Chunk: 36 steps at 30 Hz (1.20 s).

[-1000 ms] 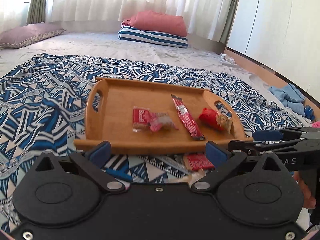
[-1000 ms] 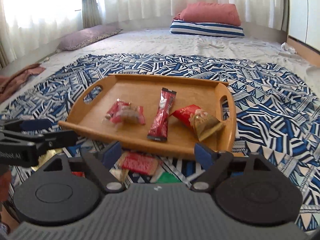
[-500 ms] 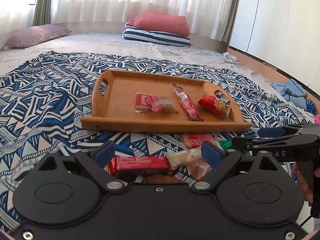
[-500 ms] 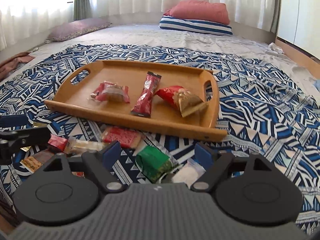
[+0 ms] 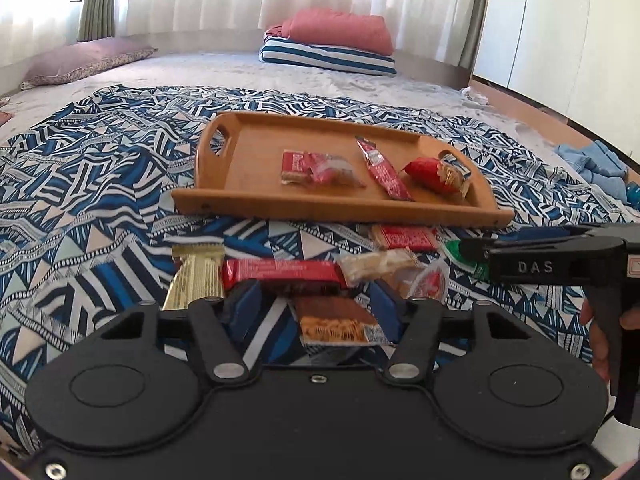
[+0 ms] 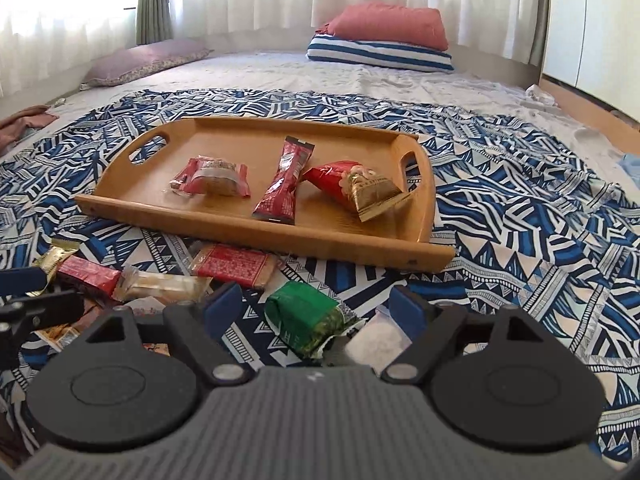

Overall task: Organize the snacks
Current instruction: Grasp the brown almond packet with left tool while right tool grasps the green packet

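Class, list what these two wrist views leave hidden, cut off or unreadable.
- Brown snack packet, left wrist view: near end hidden behind the closing left tool.
- White packet, right wrist view: mostly hidden behind the right tool.
- Snacks on the tray: print too small to read.

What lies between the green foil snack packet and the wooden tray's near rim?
In the right wrist view, only patterned blue blanket lies between the green foil packet and the wooden tray.

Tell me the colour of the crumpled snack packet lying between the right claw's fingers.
Green packet, with a darker leafy print; clearest in the right wrist view.
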Motion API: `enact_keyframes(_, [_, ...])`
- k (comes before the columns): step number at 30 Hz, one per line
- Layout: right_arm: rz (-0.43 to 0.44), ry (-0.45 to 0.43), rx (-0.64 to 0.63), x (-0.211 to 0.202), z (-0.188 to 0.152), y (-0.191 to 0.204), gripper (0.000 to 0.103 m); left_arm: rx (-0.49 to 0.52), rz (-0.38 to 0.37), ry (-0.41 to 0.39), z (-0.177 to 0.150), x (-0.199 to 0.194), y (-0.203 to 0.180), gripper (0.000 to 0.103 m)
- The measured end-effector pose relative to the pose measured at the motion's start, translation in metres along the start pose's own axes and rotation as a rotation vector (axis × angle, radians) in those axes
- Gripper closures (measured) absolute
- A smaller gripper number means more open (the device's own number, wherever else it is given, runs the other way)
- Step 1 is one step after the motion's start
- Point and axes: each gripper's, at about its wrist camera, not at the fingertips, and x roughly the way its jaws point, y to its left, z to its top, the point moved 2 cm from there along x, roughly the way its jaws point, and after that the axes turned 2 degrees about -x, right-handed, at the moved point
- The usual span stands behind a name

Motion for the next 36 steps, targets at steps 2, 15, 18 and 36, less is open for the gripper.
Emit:
enact_keyframes(2, [-0.011,-0.012,-0.008,0.0,-0.002,0.003,0.013,-0.001,0.01,0.002,-0.004,0.0,-0.001,0.047])
enact_keyframes(15, [-0.048,-0.025,-0.016,0.01,-0.011,0.013,0.013,-0.006,-0.002,0.033,-0.017,0.004,-0.008,0.049])
enact_keyframes(18, [-0.043,-0.031,-0.008,0.011,-0.011,0.013,0.013,0.013,0.002,0.03,-0.021,0.002,-0.011,0.049])
enact_keyframes(36, [-0.018,-0.006,0.069,0.031,-0.017,0.008,0.014,0.041,0.051,-0.003,-0.028,0.012,-0.011,0.055])
